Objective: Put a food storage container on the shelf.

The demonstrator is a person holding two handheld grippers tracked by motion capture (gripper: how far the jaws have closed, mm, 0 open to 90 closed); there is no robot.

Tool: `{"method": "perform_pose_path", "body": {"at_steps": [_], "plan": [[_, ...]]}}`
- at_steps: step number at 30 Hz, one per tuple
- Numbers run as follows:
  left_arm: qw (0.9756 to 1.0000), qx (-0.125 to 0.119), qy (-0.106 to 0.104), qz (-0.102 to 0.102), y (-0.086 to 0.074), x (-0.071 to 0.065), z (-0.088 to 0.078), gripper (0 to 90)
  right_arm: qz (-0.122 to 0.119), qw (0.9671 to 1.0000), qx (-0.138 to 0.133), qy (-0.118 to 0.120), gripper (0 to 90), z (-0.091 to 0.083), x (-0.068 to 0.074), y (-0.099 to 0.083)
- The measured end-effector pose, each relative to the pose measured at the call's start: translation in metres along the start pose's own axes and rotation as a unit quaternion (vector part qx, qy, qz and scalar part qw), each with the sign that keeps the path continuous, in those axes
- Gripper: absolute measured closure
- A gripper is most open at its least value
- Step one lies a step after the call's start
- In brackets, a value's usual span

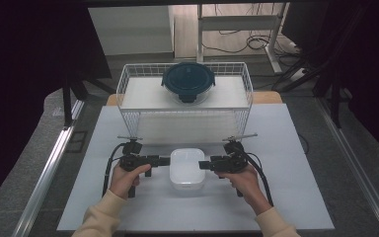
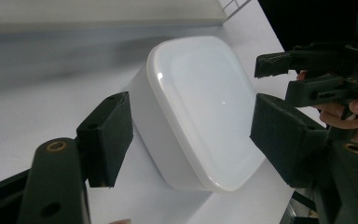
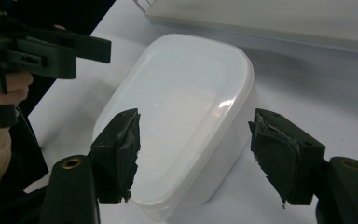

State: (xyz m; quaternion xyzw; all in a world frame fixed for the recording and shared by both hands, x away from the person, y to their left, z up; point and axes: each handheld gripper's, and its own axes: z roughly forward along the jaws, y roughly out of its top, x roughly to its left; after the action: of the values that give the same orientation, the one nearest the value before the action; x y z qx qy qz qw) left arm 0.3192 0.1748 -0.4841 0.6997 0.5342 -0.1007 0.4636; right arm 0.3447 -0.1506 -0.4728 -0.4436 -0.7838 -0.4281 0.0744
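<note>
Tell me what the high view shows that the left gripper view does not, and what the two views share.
High view alone: the whole wire basket behind the table's middle, with a round dark-lidded container in it, and both sleeves.

Left gripper view alone: a close look along the left tongs, whose open jaws stand either side of the white lidded box without pressing it.

Both: the box on the white table, and the right tongs at its far side.

Cream sleeves point(image 1: 101, 217), black grippers with padded jaws, brass screws.
</note>
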Motion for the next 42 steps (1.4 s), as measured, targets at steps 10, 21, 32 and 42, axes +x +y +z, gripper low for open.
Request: {"method": "perform_pose_path", "body": {"at_steps": [10, 21, 32, 42], "plan": [[0.9997, 0.008, -0.016, -0.017, -0.001, 0.006, 0.009, 33.9, 0.017, 0.9997, 0.012, 0.012, 38.5, 0.012, -0.003, -0.005], [0.9969, 0.033, -0.055, -0.045, -0.007, 0.015, 0.023, 44.4, 0.041, 0.9988, 0.011, 0.024, 46.2, 0.015, -0.008, -0.006], [0.9971, 0.039, -0.050, -0.043, -0.009, 0.013, 0.023, 67.3, 0.084, 0.9958, 0.015, 0.034, 65.0, 0.013, -0.017, -0.008], [0.9973, 0.017, -0.066, -0.028, -0.012, 0.002, 0.008, 78.1, 0.107, 0.9925, -0.003, 0.060, 76.4, 0.001, -0.018, -0.010]]}}
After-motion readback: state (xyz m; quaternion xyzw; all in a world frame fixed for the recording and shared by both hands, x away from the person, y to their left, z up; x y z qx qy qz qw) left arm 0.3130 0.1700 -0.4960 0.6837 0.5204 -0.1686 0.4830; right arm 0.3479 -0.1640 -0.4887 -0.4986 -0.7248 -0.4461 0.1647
